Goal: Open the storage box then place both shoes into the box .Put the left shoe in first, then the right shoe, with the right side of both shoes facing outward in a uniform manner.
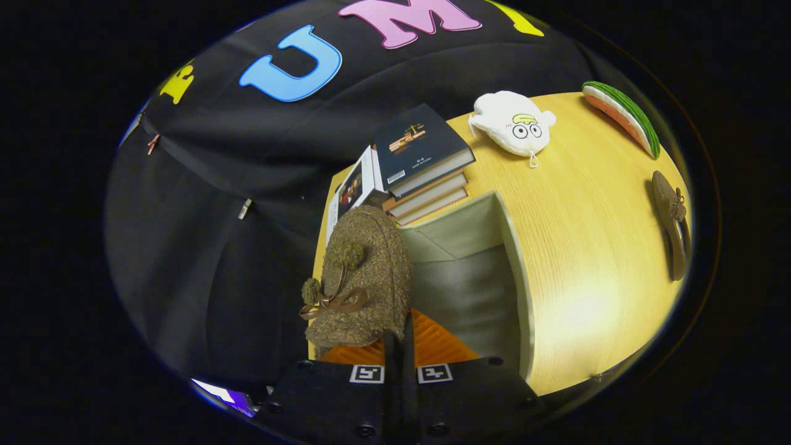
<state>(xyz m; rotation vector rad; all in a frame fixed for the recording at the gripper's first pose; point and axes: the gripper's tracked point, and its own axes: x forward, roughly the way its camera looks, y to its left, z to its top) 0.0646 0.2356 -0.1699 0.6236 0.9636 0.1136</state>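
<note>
Jaws nearly closed, pinching the edge of a fuzzy brown shoe (361,278) that hangs over the open storage box (516,272), its bow and pompoms facing the booth wall. Just beyond the box sits a stack of books (420,164). Farther across the tabletop (587,247) lie a white plush toy (513,123), a watermelon slice (621,117) and the second shoe (670,222).

I see a fuzzy brown cloth shoe (364,278), a smooth yellow wood table (581,247) and a soft grey cloth box (513,247).
</note>
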